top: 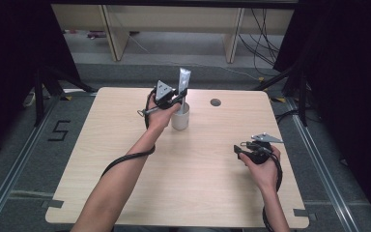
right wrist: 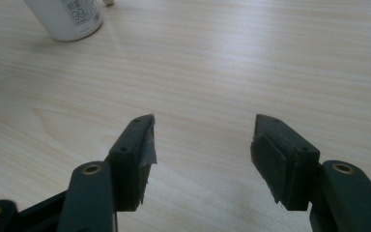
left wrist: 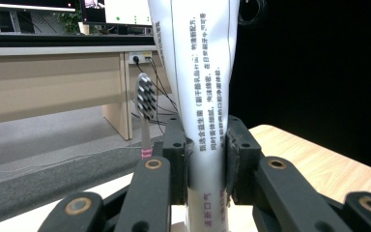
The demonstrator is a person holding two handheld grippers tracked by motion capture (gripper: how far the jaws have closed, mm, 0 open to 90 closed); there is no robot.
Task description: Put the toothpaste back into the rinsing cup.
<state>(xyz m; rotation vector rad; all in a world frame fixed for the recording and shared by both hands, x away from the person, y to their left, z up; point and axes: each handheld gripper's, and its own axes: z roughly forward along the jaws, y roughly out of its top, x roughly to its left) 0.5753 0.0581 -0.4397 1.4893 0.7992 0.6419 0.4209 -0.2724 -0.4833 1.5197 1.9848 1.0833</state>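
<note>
A white toothpaste tube (top: 185,78) stands upright in a white cup (top: 180,118) near the table's far middle. My left gripper (top: 180,96) is shut on the tube just above the cup. In the left gripper view the tube (left wrist: 203,87) with printed text is squeezed between the two jaws of the left gripper (left wrist: 205,145), and a toothbrush (left wrist: 146,104) with a grey-and-white bristle head stands just left of it. My right gripper (top: 240,148) rests low over the table at the right, open, and in its own view the right gripper (right wrist: 203,140) has nothing between its jaws. The cup (right wrist: 67,18) shows at the upper left there.
The light wooden table (top: 198,169) has a round cable hole (top: 215,102) at the far right of the cup. Desk legs and cables lie on the floor beyond the far edge. Dark curtains flank both sides.
</note>
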